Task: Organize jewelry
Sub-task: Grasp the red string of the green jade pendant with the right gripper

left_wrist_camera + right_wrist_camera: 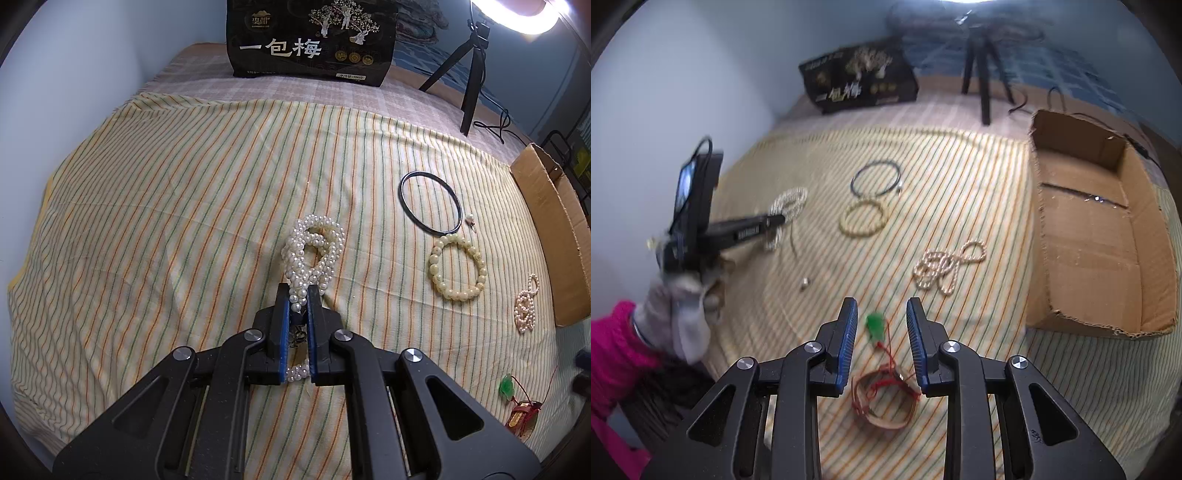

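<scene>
My left gripper (298, 292) is shut on a white pearl necklace (316, 242), whose loops spill forward onto the striped cloth (184, 221). The right wrist view shows that gripper (775, 221) from the side, held by a gloved hand (679, 314), with the pearl necklace (788, 201) at its tip. My right gripper (881, 306) is open above the cloth. A green pendant (874, 325) on a red cord lies below the gap between its fingers, untouched, and a brown band (886, 406) lies nearer the camera.
A black bangle (430, 203), a pale bead bracelet (458, 267) and a small pearl strand (526, 304) lie to the right. An open cardboard box (1089, 240) sits at the right edge. A black bag (314, 37) and a tripod (472, 74) stand at the back.
</scene>
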`<state>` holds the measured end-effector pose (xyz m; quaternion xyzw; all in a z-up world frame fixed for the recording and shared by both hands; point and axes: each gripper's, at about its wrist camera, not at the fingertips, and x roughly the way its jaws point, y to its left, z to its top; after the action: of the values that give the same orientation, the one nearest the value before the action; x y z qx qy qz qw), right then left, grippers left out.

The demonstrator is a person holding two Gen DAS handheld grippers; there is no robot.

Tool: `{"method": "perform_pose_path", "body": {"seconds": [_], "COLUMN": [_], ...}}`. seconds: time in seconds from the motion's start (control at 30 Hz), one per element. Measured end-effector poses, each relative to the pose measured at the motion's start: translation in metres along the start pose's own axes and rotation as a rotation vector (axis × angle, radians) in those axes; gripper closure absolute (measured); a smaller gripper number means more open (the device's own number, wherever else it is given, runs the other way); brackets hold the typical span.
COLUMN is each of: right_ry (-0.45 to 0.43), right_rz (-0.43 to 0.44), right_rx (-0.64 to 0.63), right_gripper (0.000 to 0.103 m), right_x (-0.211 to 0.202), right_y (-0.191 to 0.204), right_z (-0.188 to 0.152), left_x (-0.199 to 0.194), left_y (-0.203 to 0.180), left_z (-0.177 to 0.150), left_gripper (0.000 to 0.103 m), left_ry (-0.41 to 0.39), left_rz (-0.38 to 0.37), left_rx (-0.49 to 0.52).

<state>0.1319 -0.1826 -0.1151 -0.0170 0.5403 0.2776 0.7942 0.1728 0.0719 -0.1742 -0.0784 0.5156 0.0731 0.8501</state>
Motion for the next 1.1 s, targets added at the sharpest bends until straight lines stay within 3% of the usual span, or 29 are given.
{"method": "perform_pose_path", "body": {"seconds": [0.13, 0.33, 0.37, 0.43, 0.53, 0.87, 0.97, 1.1], "right_ry": [0.119, 0.167, 0.170, 0.176, 0.139, 0.021, 0.057, 0.132], "right_rz": [0.025, 0.031, 0.047, 0.058, 0.086, 0.092, 0.108, 0.071], "right_rx": [0.019, 0.037, 0.035, 0.034, 0.069, 0.139, 0.121, 0.061], "right_gripper": [0.078, 0.078, 0.080, 0.097, 0.102, 0.103, 0.103, 0.084], "right_x": [0.035, 0.053, 0.055, 0.057, 0.050, 0.011, 0.015, 0.028], "right_y": [-0.006, -0.013, -0.013, -0.012, -0.016, -0.038, -0.034, -0.022], "right_z": [-0.013, -0.021, -0.021, -0.021, -0.019, -0.019, -0.019, -0.021], "left_x": [0.000, 0.000, 0.000, 0.000, 0.000, 0.000, 0.001, 0.001], "left_y": [0.000, 0.001, 0.000, 0.000, 0.000, 0.000, 0.001, 0.001], "left_z": [-0.001, 0.000, 0.000, 0.000, 0.000, 0.000, 0.000, -0.001], "left_gripper": [0.097, 0.097, 0.097, 0.097, 0.097, 0.097, 0.097, 0.097], "left_ry": [0.000, 0.000, 0.000, 0.000, 0.000, 0.000, 0.003, 0.008], "left_rz": [0.000, -0.001, 0.000, 0.000, 0.000, 0.001, 0.000, -0.003], "left_rx": [-0.004, -0.002, -0.003, -0.004, -0.003, 0.000, 0.000, 0.002]}}
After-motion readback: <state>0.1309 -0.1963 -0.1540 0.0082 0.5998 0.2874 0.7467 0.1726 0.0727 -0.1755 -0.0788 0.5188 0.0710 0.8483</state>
